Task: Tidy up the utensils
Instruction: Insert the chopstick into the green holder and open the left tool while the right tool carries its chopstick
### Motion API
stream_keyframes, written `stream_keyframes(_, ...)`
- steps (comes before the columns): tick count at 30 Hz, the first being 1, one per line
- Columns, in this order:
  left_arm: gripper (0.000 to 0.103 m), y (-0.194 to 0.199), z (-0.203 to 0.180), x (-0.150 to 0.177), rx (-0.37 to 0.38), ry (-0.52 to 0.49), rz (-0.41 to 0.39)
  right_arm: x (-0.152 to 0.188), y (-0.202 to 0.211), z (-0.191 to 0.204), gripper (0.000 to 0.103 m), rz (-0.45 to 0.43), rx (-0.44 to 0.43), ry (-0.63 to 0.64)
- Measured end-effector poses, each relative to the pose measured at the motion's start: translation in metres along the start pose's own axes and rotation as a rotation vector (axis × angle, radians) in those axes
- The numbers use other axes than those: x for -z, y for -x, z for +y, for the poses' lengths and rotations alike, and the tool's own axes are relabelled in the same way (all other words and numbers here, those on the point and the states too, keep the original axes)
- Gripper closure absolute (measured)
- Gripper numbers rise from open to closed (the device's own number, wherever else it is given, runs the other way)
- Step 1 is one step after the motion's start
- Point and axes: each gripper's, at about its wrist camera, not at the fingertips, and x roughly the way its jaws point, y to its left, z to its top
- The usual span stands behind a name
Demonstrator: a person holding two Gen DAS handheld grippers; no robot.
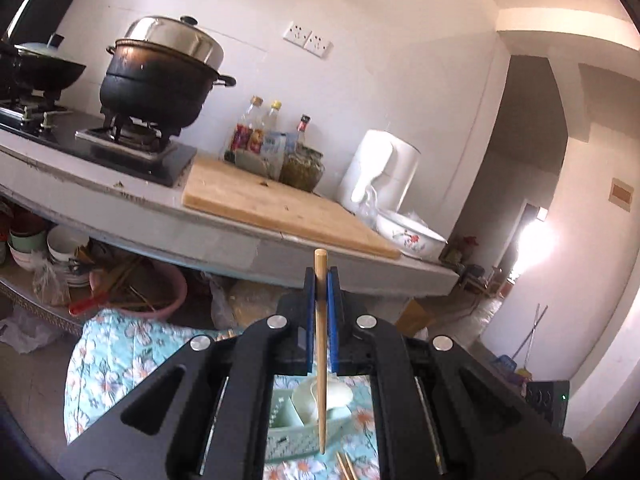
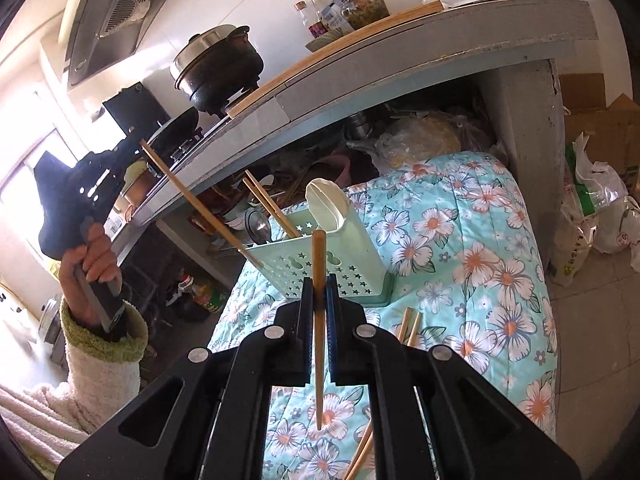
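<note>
Left gripper (image 1: 321, 276) fingers clamp one wooden chopstick (image 1: 321, 344); right gripper (image 2: 320, 284) fingers pinch another chopstick (image 2: 319, 320). The green utensil basket (image 2: 320, 268) stands on the floral quilt (image 2: 480, 264), holding a white spoon (image 2: 326, 206) and two chopsticks (image 2: 268, 208).

I grip one wooden chopstick (image 2: 319, 320) per jaws; the mint utensil basket (image 2: 320, 268) stands on the bed, holding a white spoon (image 2: 326, 208).

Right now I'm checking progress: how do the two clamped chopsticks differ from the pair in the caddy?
Left claw and right claw each pinch one chopstick in the air. The caddy pair leans inside the green caddy, touched by no claw. All look like plain light wood.
</note>
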Motion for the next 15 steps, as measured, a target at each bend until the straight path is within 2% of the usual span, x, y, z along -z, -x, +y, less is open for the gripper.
stream_keyframes(4,0.098,-0.022,0.001,-0.002,-0.056,-0.024,-0.053,0.001,-0.002,0.000,0.097,0.007,0.009,-0.003)
stream_keyframes(7,0.098,-0.043,0.002,0.011,-0.124,-0.069,-0.057,0.001,-0.003,0.000,0.097,0.012,0.018,-0.001)
stream_keyframes(11,0.098,-0.066,0.007,0.034,-0.158,-0.079,-0.048,0.002,-0.005,-0.003,0.097,0.019,0.023,-0.007)
stream_keyframes(15,0.098,-0.081,0.009,0.051,-0.163,-0.100,-0.047,0.003,-0.007,-0.005,0.097,0.027,0.025,-0.012)
